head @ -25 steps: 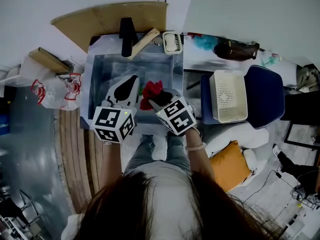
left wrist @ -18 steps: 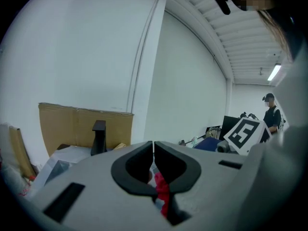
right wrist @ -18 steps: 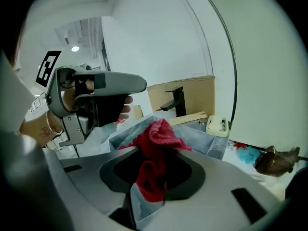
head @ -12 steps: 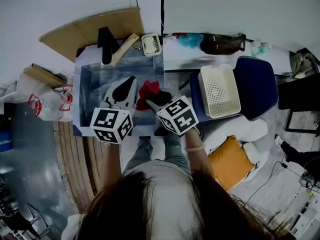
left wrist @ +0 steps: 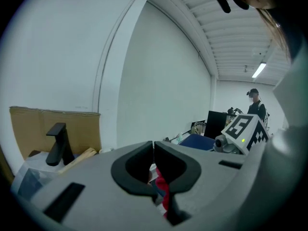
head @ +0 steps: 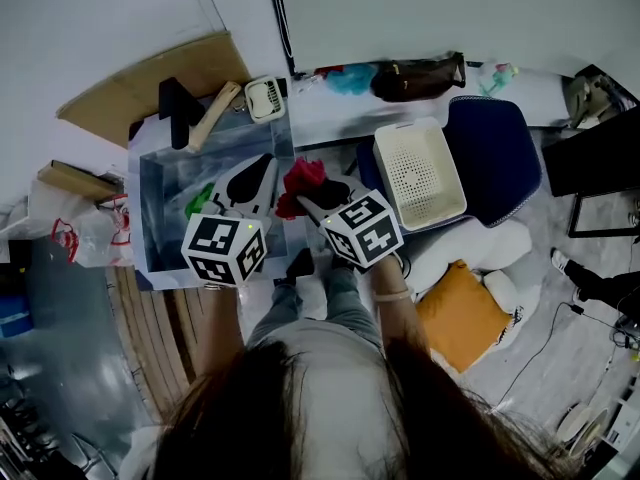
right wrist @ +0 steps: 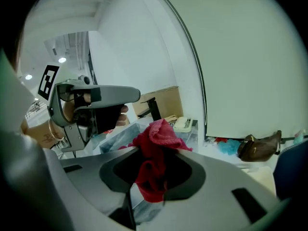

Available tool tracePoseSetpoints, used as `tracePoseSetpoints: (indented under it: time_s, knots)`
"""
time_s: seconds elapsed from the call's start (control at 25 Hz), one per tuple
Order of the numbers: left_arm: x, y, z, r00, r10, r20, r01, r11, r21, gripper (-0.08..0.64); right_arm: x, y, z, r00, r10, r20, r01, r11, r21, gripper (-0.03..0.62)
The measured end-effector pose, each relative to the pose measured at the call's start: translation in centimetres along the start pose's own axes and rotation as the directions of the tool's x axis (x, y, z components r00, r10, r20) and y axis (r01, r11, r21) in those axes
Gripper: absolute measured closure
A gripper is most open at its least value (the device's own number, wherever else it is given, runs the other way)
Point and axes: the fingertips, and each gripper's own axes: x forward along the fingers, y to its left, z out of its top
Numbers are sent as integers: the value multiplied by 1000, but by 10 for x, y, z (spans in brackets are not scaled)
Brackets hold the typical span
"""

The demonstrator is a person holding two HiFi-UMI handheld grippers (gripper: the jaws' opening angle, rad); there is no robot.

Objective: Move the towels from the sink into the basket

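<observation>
A bunched red towel (head: 303,178) is pinched in the right gripper's (head: 305,201) fingers, between sink (head: 150,218) and basket (head: 420,173). A green towel (head: 200,200) lies in the sink. The white basket stands upright.

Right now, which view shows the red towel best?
The right gripper view: the red towel fills its centre, bunched between the jaws of the right gripper. The head view shows it small. The left gripper view shows only a red sliver past its shut jaws.

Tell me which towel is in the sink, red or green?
The green towel lies in the sink; the red towel hangs pinched in the right gripper.
</observation>
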Motion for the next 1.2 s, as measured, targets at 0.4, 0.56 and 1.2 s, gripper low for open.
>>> tracePoseSetpoints:
  time_s: [0.4,0.56,1.2]
  knots:
    - [41,-53,-3,997,-73,-23,73,997,20,545,-40,-43,-21,998,-56,12,55,998,44,448]
    - [58,-76,-6,994,-103,-30,104,994,24,545,-56,-61,-33,997,-79,11,78,995,62,448]
    - [123,-169,-22,964,-255,-82,258,965,36,545,-110,-131,-80,981,-193,7,191,972,137,448]
